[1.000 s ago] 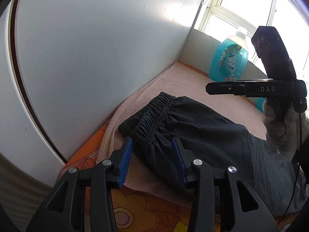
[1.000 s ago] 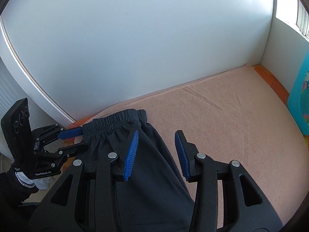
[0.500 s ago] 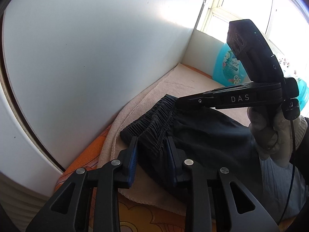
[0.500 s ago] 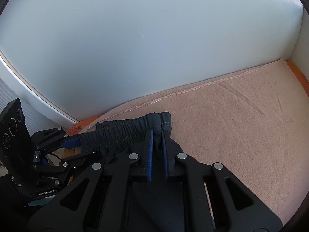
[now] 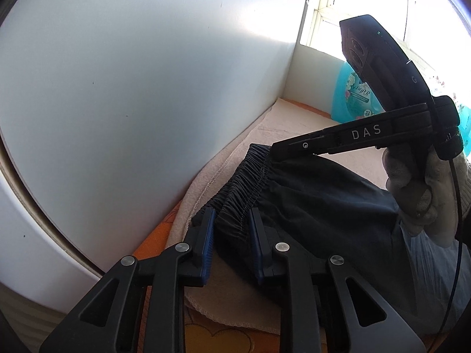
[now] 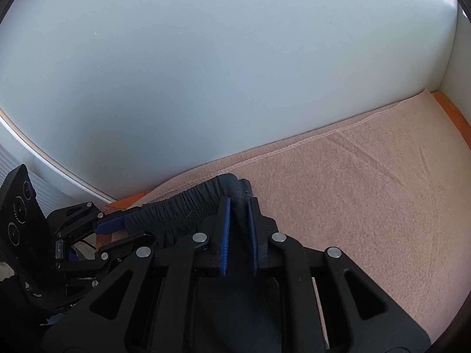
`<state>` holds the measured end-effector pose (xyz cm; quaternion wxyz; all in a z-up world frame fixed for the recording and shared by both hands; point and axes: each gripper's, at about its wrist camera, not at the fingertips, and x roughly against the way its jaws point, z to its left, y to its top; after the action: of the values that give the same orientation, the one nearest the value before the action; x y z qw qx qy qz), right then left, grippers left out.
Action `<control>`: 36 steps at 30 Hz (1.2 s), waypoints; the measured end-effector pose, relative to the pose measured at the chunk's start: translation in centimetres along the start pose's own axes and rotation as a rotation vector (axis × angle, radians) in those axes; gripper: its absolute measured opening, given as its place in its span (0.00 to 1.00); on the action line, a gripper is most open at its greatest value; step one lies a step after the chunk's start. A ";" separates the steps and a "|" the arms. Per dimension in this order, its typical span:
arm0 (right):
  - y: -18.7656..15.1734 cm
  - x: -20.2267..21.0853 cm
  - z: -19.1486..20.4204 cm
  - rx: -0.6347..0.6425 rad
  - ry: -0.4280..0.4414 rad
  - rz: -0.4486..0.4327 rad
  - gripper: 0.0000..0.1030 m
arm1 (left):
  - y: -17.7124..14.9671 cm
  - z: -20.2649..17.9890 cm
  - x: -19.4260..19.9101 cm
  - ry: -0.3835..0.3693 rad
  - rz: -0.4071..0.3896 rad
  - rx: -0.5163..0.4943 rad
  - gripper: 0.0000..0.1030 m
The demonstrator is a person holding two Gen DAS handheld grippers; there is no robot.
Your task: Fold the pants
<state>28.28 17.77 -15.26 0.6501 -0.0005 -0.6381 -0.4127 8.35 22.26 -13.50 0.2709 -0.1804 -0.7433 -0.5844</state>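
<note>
Dark pants (image 5: pixel 309 194) lie on a beige towel (image 5: pixel 282 123), their gathered waistband (image 6: pixel 176 211) running along the white wall. In the left wrist view, my left gripper (image 5: pixel 231 217) has the near waistband corner bunched between its blue pads, and its jaws are closing on the cloth. My right gripper (image 6: pixel 238 203) is at the far waistband corner with a fold of fabric filling the gap between its pads, and its jaws are opening. The left wrist view shows the right gripper (image 5: pixel 275 147) from the side, tip on the waistband, held by a gloved hand (image 5: pixel 418 194).
A white panel (image 6: pixel 235 73) stands right behind the towel (image 6: pixel 353 191). A turquoise detergent bottle (image 5: pixel 353 94) stands at the far end under the window. An orange flowered cloth (image 5: pixel 206 335) shows under the towel's near edge.
Both grippers came down onto the waistband. The left jaws narrowed around the near corner. The right gripper moved to the far corner and its wide jaws closed to a narrow gap on the fabric.
</note>
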 end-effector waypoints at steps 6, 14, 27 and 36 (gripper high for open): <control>0.4 -0.5 -1.0 -0.018 -0.001 0.021 0.52 | 0.1 0.5 0.3 0.007 0.002 0.020 0.20; 0.8 -2.0 -2.4 -0.028 0.066 0.067 0.52 | -0.2 1.4 0.4 0.029 0.047 0.059 0.45; -1.1 2.0 -1.3 0.079 0.150 -0.088 0.09 | 0.4 0.3 -0.5 0.034 0.075 -0.004 0.52; -5.6 4.4 -1.0 0.147 0.165 -0.120 0.08 | 1.2 -0.6 -1.9 -0.025 0.100 -0.031 0.60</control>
<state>25.36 11.16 -14.71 0.6726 0.1194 -0.6101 -0.4015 10.71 22.13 -13.64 0.2879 -0.2287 -0.7277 -0.5791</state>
